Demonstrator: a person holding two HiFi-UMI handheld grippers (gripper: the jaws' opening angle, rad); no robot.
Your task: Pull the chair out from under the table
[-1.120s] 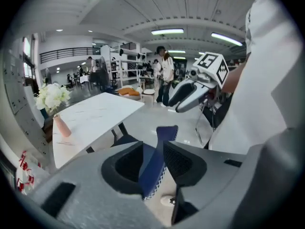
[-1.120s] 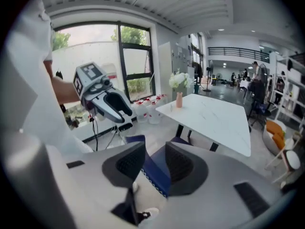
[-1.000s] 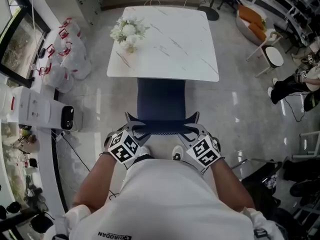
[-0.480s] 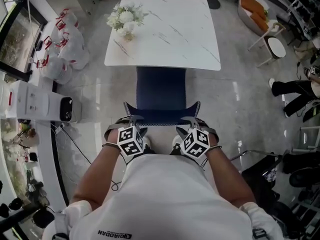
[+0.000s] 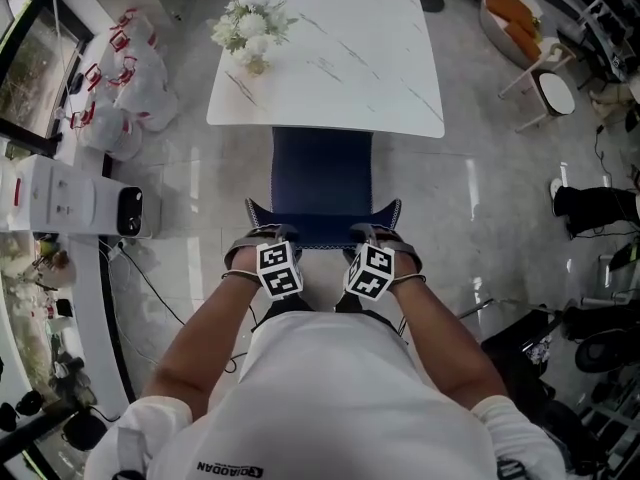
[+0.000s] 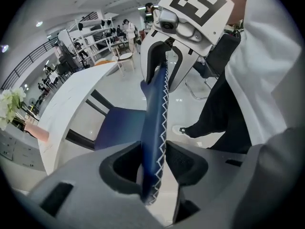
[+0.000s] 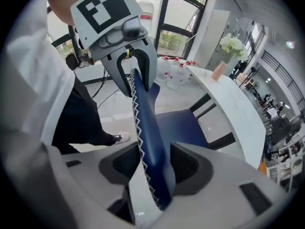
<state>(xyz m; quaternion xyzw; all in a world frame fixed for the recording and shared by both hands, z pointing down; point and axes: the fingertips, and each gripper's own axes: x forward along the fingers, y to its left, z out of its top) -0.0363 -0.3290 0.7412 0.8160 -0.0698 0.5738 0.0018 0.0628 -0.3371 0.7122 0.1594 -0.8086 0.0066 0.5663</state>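
A dark blue chair [image 5: 322,183] stands with its seat half under the white marble table [image 5: 330,58]. Its backrest [image 5: 322,230], edged with white zigzag stitching, faces me. My left gripper [image 5: 262,236] straddles the left part of the backrest's top edge and my right gripper [image 5: 378,234] the right part. In the left gripper view the backrest [image 6: 155,123] runs between the jaws of the left gripper [image 6: 155,163], with a gap at the pads. The right gripper view shows the same for the right gripper [image 7: 155,163] on the backrest [image 7: 147,132]. Both pairs of jaws are opening.
A vase of white flowers [image 5: 248,30] stands on the table's far left corner. White bags [image 5: 120,88] and a white appliance [image 5: 75,206] with a floor cable [image 5: 160,293] lie at left. A small white chair [image 5: 550,93] and a person's legs [image 5: 595,206] are at right.
Both grippers have sunk onto the backrest's top edge and come closer together from its outer corners. The markers have rolled inward. The chair has not moved.
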